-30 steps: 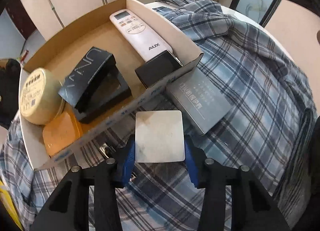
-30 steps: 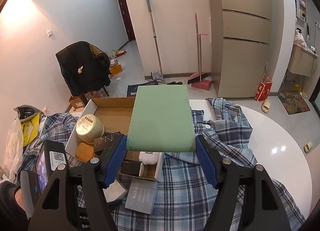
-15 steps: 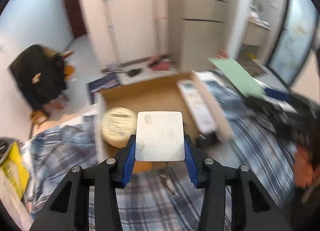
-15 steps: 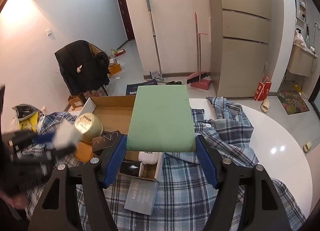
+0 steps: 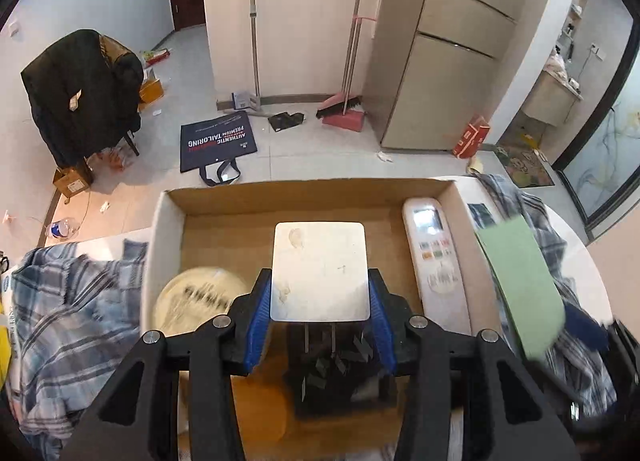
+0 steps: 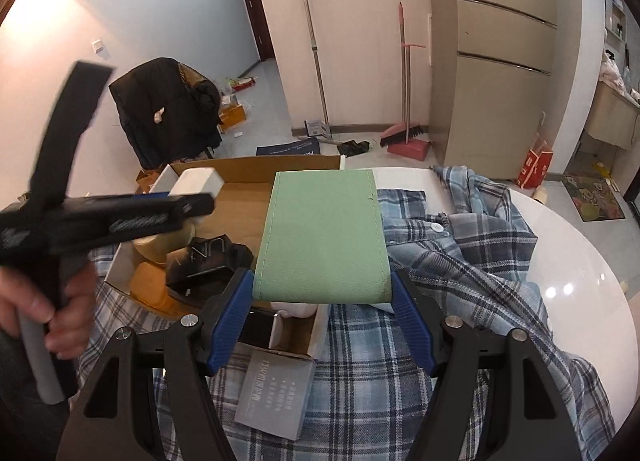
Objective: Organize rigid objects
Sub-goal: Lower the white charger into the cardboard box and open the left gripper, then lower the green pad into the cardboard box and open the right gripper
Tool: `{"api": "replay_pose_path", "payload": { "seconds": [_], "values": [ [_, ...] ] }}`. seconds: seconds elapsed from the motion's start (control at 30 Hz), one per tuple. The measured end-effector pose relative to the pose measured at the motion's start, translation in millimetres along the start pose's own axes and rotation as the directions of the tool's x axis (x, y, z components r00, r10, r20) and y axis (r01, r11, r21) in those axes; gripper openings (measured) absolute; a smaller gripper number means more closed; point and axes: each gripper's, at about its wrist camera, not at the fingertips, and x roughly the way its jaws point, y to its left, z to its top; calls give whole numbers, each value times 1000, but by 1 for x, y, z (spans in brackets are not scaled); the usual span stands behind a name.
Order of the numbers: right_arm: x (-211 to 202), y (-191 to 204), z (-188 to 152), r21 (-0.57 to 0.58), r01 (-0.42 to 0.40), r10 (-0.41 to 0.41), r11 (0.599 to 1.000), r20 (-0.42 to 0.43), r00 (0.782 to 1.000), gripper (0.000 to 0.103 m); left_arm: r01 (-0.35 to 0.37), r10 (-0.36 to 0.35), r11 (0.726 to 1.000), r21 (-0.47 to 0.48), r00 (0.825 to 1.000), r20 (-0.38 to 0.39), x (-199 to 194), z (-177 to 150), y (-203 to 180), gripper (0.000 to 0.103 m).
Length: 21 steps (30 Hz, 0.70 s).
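My left gripper [image 5: 319,309] is shut on a white square plate [image 5: 319,271] and holds it over the open cardboard box [image 5: 304,197]. The box holds a white remote [image 5: 438,261], a round tape roll [image 5: 196,301], an orange item [image 5: 256,409] and a black box [image 5: 340,377]. My right gripper [image 6: 322,301] is shut on a green flat case [image 6: 323,237] above the box's near right corner; the case also shows in the left wrist view [image 5: 524,281]. The left gripper shows at left in the right wrist view [image 6: 120,217].
A grey flat box [image 6: 276,397] lies on the plaid shirt [image 6: 460,261] just outside the cardboard box. The shirt covers a white round table [image 6: 580,261]. A chair with a black coat [image 5: 80,89], brooms and a fridge stand on the floor behind.
My left gripper has lifted and swung from the shirt to above the box, still holding the white plate. The right gripper has stayed put with the green case.
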Motion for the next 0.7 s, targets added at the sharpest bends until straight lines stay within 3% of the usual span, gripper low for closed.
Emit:
{"api": "replay_pose_path", "payload": {
  "seconds": [0.27,0.3,0.4,0.47,0.57,0.7],
  "values": [
    [6,-5,1,4,17,-17,1000,-10,1000,68,-27,28,999,18,998,-51,38,7,-4,47],
    [8,-5,0,3,19,-19,1000,-12,1000,68,-26,27,999,19,999,-44,38,6,-4,52],
    [10,-2,-1,-6,21,-21,1000,-16,1000,68,-30,29,999,38,999,42,21,0,-6,81],
    [12,1,-1,-17,17,-17,1000,-14,1000,68,-71,67,997,39,993,102,4,-6,-4,82],
    [13,11,2,-28,-10,10,1000,-14,1000,68,-52,50,999,6,981,189,-24,-18,5,86],
    [29,27,11,-41,-51,49,998,-36,998,68,-67,75,997,-37,953,294,-50,-29,22,87]
  ]
}}
